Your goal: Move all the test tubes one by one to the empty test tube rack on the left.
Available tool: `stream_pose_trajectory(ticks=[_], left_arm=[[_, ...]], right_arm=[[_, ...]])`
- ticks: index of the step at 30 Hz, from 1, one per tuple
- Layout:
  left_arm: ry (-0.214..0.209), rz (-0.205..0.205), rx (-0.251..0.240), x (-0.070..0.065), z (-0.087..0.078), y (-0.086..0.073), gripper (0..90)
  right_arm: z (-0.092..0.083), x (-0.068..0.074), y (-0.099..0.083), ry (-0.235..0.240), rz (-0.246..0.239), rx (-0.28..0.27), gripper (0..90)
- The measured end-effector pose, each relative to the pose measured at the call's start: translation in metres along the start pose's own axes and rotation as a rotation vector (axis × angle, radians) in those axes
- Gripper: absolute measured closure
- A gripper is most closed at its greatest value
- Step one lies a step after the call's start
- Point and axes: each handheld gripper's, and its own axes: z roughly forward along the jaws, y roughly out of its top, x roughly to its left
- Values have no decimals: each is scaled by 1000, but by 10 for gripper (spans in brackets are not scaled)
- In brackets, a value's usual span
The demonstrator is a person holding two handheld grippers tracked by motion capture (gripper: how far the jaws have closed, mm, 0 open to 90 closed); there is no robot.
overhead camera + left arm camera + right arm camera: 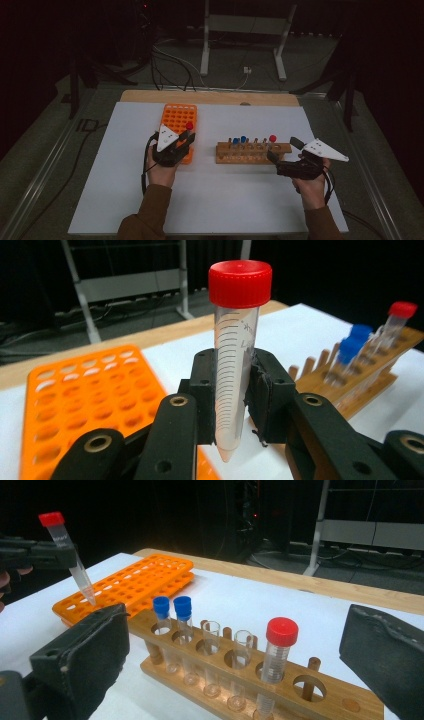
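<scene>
My left gripper [235,395] is shut on a clear tube with a red cap [236,345], held upright with its pointed tip just over the near right edge of the orange rack [85,405]. In the high view that gripper [186,139] sits at the rack's [177,117] near right corner. The wooden rack [252,152] holds two blue-capped tubes [172,611], two uncapped tubes and one red-capped tube [279,650]. My right gripper [235,655] stands open, its pads either side of the wooden rack [280,700] at its near side; in the high view it [280,150] lies at the rack's right end.
The white board [215,200] lies on a wooden table top [210,97]. Behind the table stand a grey metal frame [245,30] and loose cables on the floor [170,65]. The wooden rack has an empty hole [312,686] at its right end.
</scene>
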Motion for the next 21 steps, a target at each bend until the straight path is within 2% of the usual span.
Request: stream_pose_trajectory(ticks=[8,16,21], left_arm=[[29,3,54,8,1,-18,746],[24,-10,100,9,3,-38,746],[24,11,148,7,7,-45,746]], right_arm=[[-1,2,2,8,5,-9,0],[2,0,-3,7,13,13,0],[3,2,-3,10,9,19,0]])
